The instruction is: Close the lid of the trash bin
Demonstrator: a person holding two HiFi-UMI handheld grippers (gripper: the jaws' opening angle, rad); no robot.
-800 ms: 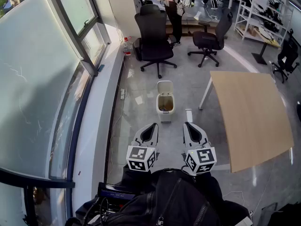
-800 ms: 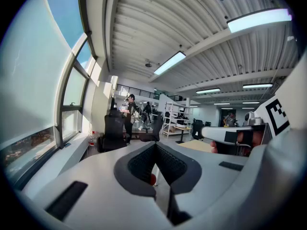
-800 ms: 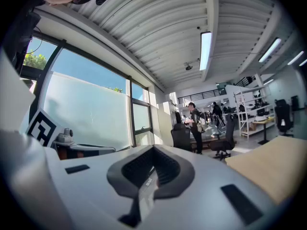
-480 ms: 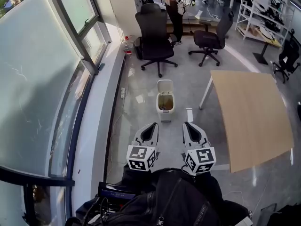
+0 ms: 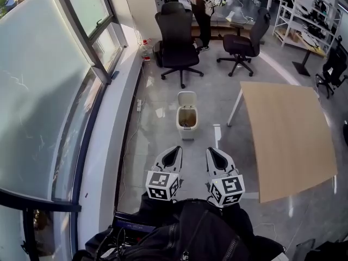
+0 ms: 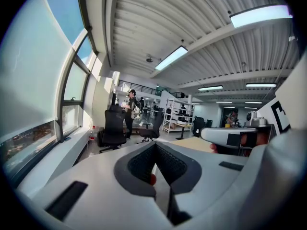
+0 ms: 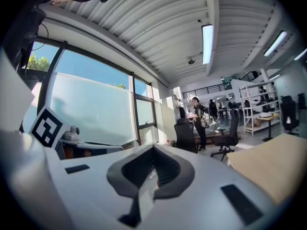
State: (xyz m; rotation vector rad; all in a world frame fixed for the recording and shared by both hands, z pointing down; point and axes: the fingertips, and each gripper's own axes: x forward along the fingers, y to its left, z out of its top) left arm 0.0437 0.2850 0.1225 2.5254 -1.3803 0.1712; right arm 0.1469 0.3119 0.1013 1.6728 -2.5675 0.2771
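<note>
Held well back from the trash bin (image 5: 186,119), lid (image 5: 187,98) tipped up, with left gripper (image 5: 173,150) and right gripper (image 5: 213,152) side by side, jaws pressed together, empty.

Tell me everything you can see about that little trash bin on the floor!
The trash bin is small, white and boxy, and looks like plastic. Its hinged lid is open, tipped back on the far side, so the brownish inside shows. The bin stands upright on the grey floor, between the window and the wooden table. Only the floor touches it.
</note>
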